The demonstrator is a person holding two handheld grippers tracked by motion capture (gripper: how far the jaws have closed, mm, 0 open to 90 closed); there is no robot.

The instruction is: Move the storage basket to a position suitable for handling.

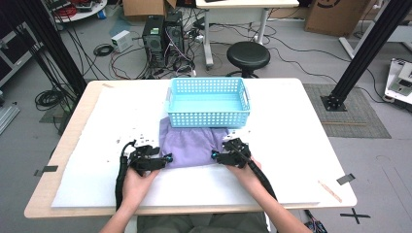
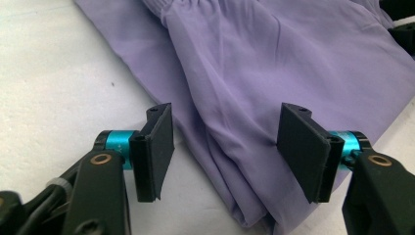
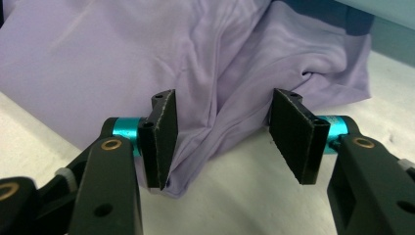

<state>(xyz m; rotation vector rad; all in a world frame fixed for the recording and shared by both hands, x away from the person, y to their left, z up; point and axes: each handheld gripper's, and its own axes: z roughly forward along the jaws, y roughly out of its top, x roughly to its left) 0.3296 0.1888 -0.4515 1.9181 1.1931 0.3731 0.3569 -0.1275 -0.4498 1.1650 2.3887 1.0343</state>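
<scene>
High view: a lilac garment (image 1: 192,144) is seen spread on the white table cover (image 1: 291,145), just near of a light blue basket (image 1: 209,103) whose near wall it touches. The left gripper (image 1: 167,158) is set at the garment's near left corner and the right gripper (image 1: 214,155) at its near right corner. The step in hand is judged to be the taking of both near corners, probably for a fold away from the person.

Left gripper view: the jaws are held apart, unclenched, with a folded corner of the garment (image 2: 254,147) lying between them; the right pad seems to touch cloth, but no pinch is made.

Right gripper view: the jaws are likewise parted, a bunched corner (image 3: 215,122) between them, ungripped. Full closing on each corner is called for next.
</scene>
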